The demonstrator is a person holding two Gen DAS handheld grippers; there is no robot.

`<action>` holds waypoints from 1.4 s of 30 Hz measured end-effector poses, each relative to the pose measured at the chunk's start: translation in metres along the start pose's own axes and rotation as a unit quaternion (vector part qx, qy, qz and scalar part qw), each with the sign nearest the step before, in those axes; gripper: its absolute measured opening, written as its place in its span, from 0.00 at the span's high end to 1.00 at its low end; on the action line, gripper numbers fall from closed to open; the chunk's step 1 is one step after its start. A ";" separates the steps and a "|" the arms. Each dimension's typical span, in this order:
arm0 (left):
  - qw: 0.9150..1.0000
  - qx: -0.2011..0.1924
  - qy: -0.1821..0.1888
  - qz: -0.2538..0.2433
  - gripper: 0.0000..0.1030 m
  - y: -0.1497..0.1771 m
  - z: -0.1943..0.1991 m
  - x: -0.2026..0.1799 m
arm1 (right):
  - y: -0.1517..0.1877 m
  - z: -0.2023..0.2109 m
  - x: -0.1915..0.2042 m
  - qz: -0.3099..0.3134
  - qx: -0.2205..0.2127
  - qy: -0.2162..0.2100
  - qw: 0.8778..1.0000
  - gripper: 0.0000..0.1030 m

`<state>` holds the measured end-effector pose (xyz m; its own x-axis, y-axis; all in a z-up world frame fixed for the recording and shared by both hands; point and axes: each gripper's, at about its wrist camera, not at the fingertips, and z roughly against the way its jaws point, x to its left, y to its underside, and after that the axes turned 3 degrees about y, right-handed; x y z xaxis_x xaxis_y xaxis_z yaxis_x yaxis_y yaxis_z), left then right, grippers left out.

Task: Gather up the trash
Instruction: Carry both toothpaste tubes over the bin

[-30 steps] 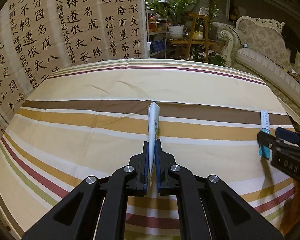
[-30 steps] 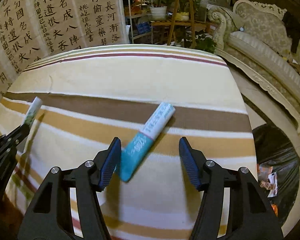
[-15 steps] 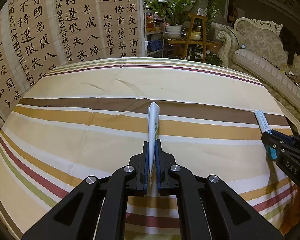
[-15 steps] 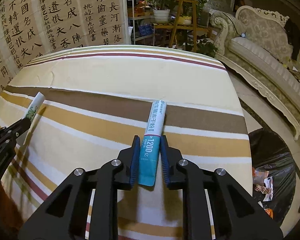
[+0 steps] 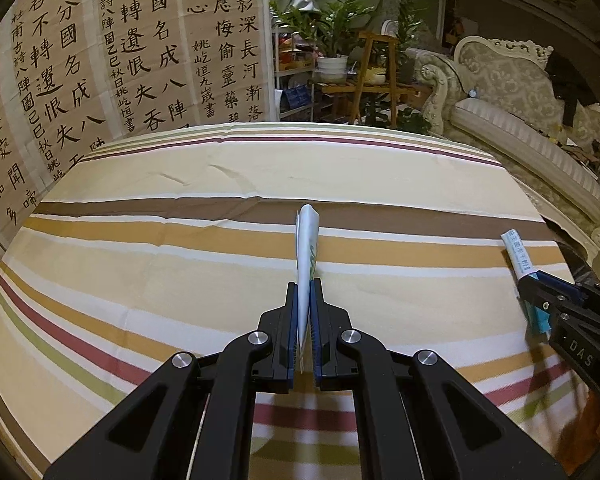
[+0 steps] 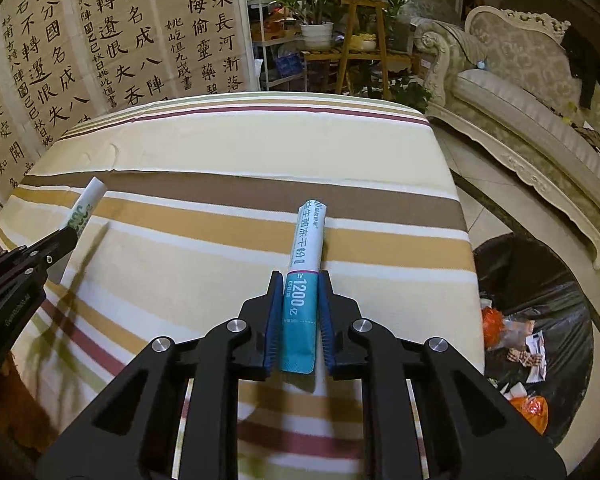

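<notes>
My left gripper (image 5: 304,286) is shut on a flat white sachet with green print (image 5: 307,240), held edge-up above the striped tablecloth (image 5: 160,276). My right gripper (image 6: 299,280) is shut on a white and teal stick sachet (image 6: 306,264) marked 1200, lifted off the cloth. Each gripper shows in the other's view: the right one (image 5: 540,284) with its sachet (image 5: 518,252) at the right edge, the left one (image 6: 66,236) with its sachet (image 6: 85,208) at the left edge.
A black trash bag (image 6: 540,320) with wrappers inside stands on the floor right of the table. A calligraphy screen (image 5: 100,60) stands behind the table. A cream sofa (image 5: 520,120) and a plant stand (image 5: 364,76) are at the back right.
My right gripper closed on the teal sachet, turned it in line with the fingers and lifted it. My left gripper kept its hold on the white sachet and rose slightly.
</notes>
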<state>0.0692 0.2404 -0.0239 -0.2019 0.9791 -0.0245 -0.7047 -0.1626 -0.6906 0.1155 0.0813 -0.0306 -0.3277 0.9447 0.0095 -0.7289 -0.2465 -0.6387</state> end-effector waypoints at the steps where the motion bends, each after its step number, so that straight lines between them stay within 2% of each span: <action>1: 1.000 -0.001 0.001 -0.001 0.94 0.000 0.001 -0.002 | 0.001 0.002 -0.001 -0.001 -0.001 0.000 1.000 0.83; 14: 0.999 -0.005 0.024 -0.024 0.94 0.019 0.018 -0.048 | 0.027 0.030 -0.022 -0.013 -0.017 0.001 1.000 0.84; 27: 0.997 -0.016 0.051 -0.049 0.94 0.029 0.033 -0.090 | 0.056 0.062 -0.060 -0.039 -0.036 0.007 0.999 0.84; 42: 0.990 -0.029 0.101 -0.096 0.94 0.031 0.043 -0.154 | 0.074 0.089 -0.117 -0.083 -0.061 0.055 0.993 0.84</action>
<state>0.0488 0.0797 -0.0106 0.0762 0.9967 -0.0289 -0.6752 0.0303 -0.7370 0.0467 -0.0667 -0.0105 -0.1357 0.9899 0.0421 -0.6865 -0.0633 -0.7244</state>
